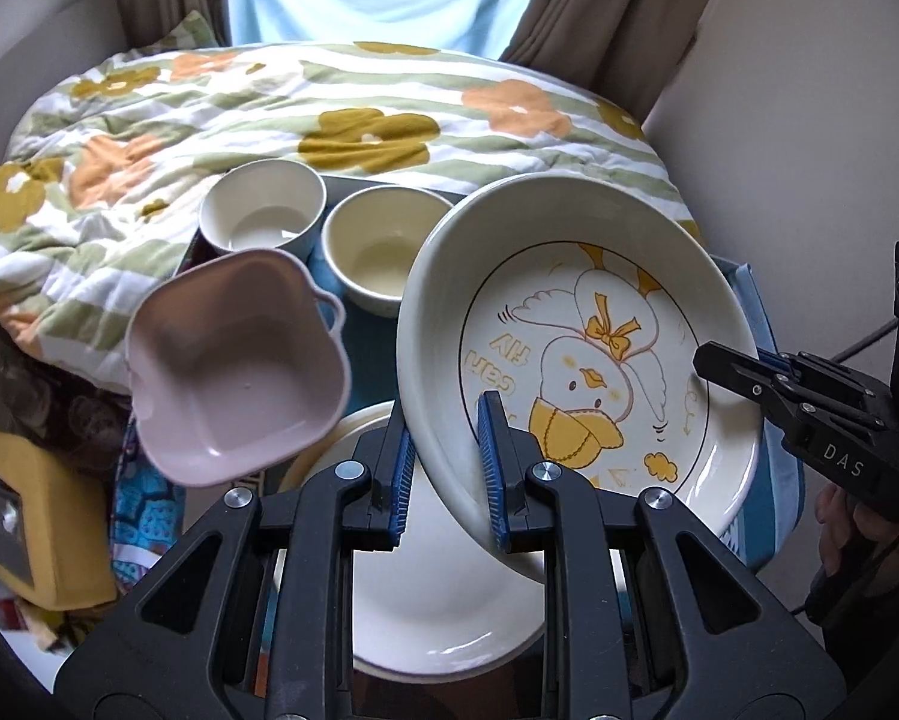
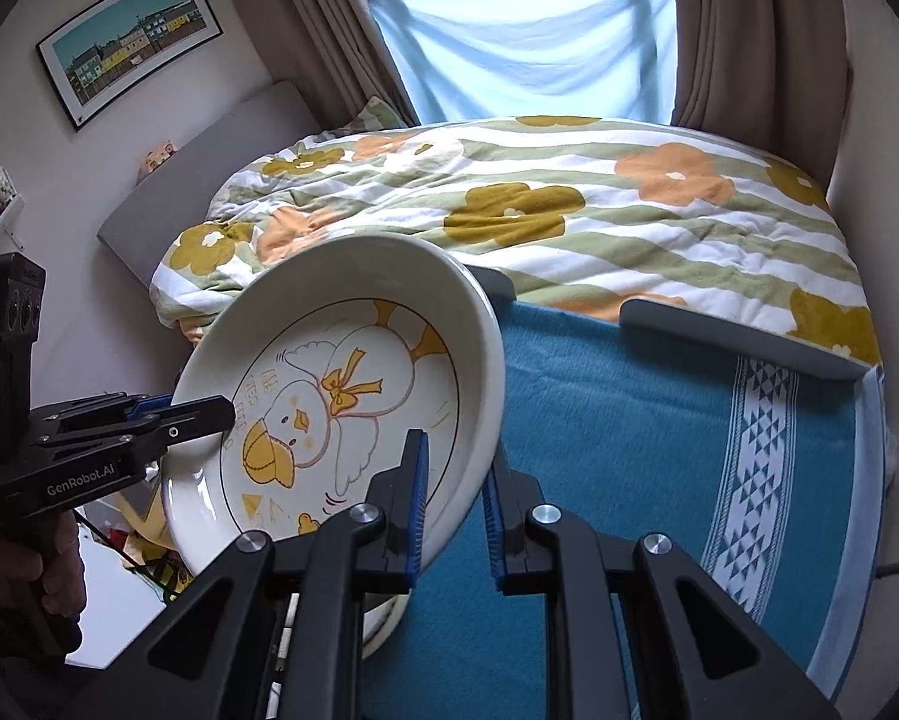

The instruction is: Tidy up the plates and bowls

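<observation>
i have both claws clenched on the rim of the duck plate point(image 1: 581, 354): my left gripper point(image 1: 446, 468) pinches its near edge with the blue pads either side of the rim, and my right gripper point(image 2: 455, 498) clamps the opposite side, so the plate hangs tilted in the air between my hands, clear of everything below. just beneath it in the left view lies a plain white plate point(image 1: 443, 594) on the table, and i judge that to be the base of the plate stack. a little further off the pink square bowl point(image 1: 233, 372) sits tipped beside it, and past that two round cream bowls point(image 1: 263, 213) stand side by side, touching or nearly so. on the right view the blue cloth point(image 2: 629, 480) is bare, with the flowered quilt point(image 2: 569, 198) and curtained window beyond. the step in hand looks like carrying the duck plate to its place. next i should level it, bring it down squarely over wherever it belongs, and let go with both claws together so it does not slide or clatter.
</observation>
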`<state>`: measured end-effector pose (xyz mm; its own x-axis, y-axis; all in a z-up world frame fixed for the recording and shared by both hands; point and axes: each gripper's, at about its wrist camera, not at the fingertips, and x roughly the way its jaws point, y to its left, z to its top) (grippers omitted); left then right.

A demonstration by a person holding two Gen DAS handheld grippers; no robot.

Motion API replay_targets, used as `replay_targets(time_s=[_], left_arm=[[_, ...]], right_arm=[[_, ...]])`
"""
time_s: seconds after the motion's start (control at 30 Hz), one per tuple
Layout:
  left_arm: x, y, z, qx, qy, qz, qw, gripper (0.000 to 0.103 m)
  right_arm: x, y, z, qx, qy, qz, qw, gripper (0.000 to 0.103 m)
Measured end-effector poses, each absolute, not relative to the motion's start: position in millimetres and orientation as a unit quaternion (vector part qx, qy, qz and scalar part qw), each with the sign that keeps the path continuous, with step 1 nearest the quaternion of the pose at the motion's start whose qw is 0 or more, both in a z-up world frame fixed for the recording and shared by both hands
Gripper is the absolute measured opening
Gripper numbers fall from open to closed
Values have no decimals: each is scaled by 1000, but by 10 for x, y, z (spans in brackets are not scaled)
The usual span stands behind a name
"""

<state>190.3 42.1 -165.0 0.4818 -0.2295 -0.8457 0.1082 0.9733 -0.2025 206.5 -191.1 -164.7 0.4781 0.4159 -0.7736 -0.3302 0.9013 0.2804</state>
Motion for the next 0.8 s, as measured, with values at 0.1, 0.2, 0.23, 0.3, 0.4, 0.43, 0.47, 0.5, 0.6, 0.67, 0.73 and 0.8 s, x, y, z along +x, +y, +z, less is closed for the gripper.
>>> replay_targets(time_s=[0.1,0.2,0.23,0.3,0.4,0.43,0.47,0.5,0.6,0.67,0.73,0.8], left_arm=[[1790,586,-1755,-45,510,-114,852,17],[1700,715,-1904,-33,524,-123,842,17],[1677,752,-1963,-33,530,-126,838,17],[1615,803,-2070,-34,538,-132,832,17],[1564,830,-2236,-36,550,-138,823,17],[1553,837,-2295,-38,554,-139,820,17],[1548,839,-2346,-40,558,-139,817,17],[1533,843,-2398,-42,560,-139,816,17],[1504,852,-2522,-46,565,-137,813,17],[1495,887,-2585,-55,569,-136,809,18],[1483,904,-2630,-58,571,-133,808,18],[1472,912,-2658,-59,575,-130,806,18]], right_arm=[[1848,-1761,-1767,71,467,198,859,16],[1675,-1629,-1901,87,478,184,855,16],[1628,-1593,-1951,90,482,180,853,16],[1544,-1536,-2046,96,493,173,847,16],[1453,-1503,-2190,103,507,165,840,16],[1439,-1496,-2228,103,512,163,837,16],[1422,-1478,-2271,102,516,161,835,16],[1413,-1471,-2308,100,520,160,833,16],[1394,-1434,-2384,89,527,158,830,16],[1382,-1414,-2415,79,529,159,830,16],[1362,-1397,-2433,75,530,161,829,16],[1358,-1386,-2453,71,532,162,828,16]])
